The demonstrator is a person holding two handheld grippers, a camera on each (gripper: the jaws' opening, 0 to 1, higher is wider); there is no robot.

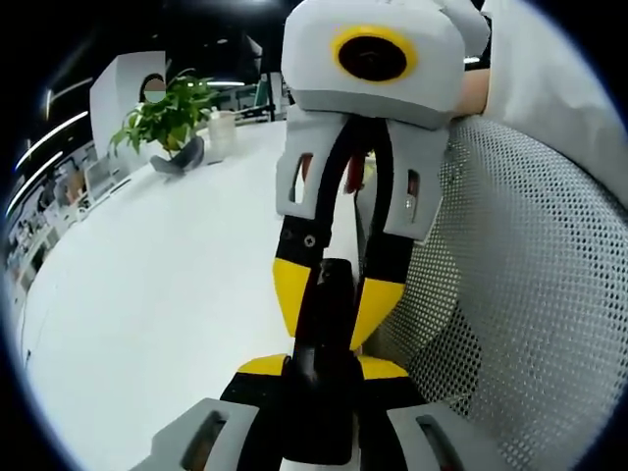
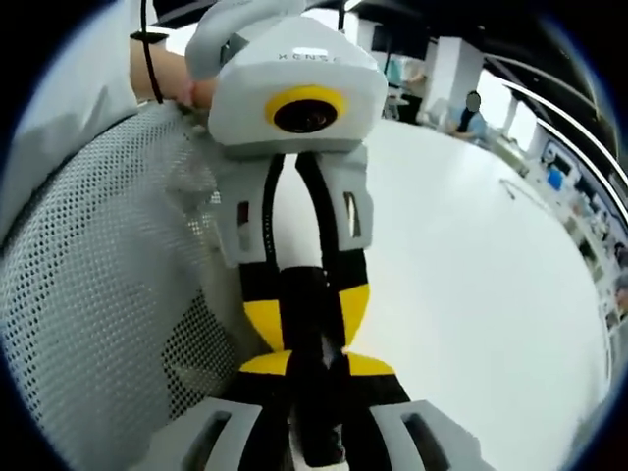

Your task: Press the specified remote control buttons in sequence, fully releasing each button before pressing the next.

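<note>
Black slim remote control (image 1: 319, 392) clamped by both left gripper (image 1: 322, 378) and right gripper (image 2: 312, 385), over white table (image 1: 167, 285).

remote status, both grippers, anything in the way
Left gripper and right gripper both shut on the remote, tip to tip. Buttons not visible. Mesh chair back close beside.

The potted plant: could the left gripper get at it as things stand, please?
Probably not: the left gripper is shut on the black remote, and the plant sits far across the white table.
</note>
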